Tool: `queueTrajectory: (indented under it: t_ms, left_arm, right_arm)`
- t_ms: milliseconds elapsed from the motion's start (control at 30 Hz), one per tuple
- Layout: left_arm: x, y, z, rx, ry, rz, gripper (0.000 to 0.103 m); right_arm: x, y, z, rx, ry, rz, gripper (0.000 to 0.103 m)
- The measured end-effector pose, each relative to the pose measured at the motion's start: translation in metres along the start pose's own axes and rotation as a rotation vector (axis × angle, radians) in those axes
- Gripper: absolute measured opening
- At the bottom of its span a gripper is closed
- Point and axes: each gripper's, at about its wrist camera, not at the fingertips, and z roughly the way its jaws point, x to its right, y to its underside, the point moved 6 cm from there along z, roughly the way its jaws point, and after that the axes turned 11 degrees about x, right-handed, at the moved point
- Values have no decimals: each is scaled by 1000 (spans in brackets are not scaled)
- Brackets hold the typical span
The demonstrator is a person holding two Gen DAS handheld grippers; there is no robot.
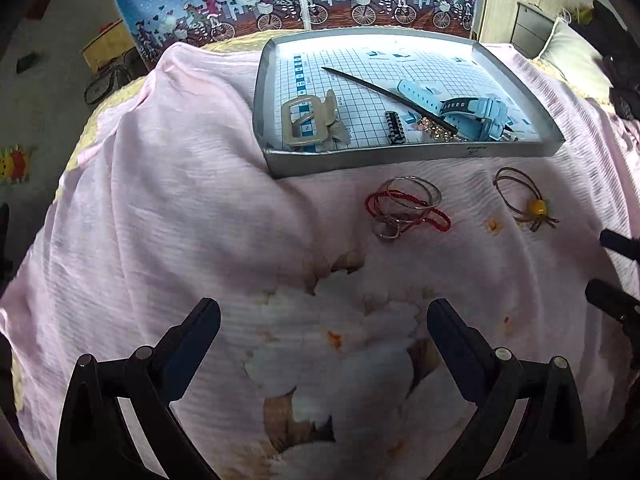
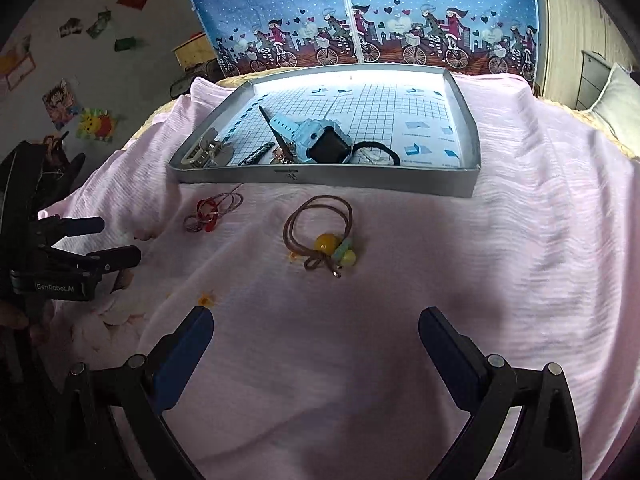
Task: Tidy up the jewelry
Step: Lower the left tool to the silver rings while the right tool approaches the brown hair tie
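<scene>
Your right tool (image 2: 316, 332) hangs over the pink bed cover (image 2: 500, 264) with its fingers spread wide and nothing between them; your left tool (image 1: 324, 324) is spread just as wide and equally empty, low over the flower print on the same cover. Straight ahead of the right tool, apart from its fingertips, lies the brown hair tie (image 2: 320, 236) with its yellow beads and small bow, flat on the cover. Ahead of the left tool, farther out, sits the tangle of red cord bracelet and thin rings (image 1: 404, 208), with that same hair tie off to its right. Beyond both pieces, its near wall close behind them, stands the shallow silver tray (image 2: 320, 178) with a grid-printed floor. Inside it, toward the near wall, you have the beige hair claw (image 1: 308, 120), a dark hair stick (image 1: 388, 96) lying slantwise, a small black-and-white clip (image 1: 395, 127), the light blue watch (image 2: 320, 140) and a black elastic (image 2: 380, 148) beside it. Behind the tray hangs a blue curtain (image 2: 360, 12) printed with cyclists.
</scene>
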Motion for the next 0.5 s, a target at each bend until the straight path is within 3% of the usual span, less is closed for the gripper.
queueTrajectory:
  t_ms: [67, 267, 333, 400, 500]
  left_arm:
    - [-1, -1, 10, 3, -5, 28, 101]
    - [-9, -8, 27, 16, 76, 10, 101]
    - [-10, -12, 35, 7, 62, 35, 98]
    - [-10, -12, 44, -8, 63, 50, 86]
    - [-6, -12, 51, -17, 79, 63, 84]
  right_arm:
    - [3, -6, 8, 7, -8, -11, 103]
    - [14, -13, 38, 1, 5, -82, 103]
    - [19, -13, 47, -8, -10, -54, 103]
    - [21, -15, 51, 3, -15, -53, 103]
    - [18, -19, 55, 18, -22, -79, 103]
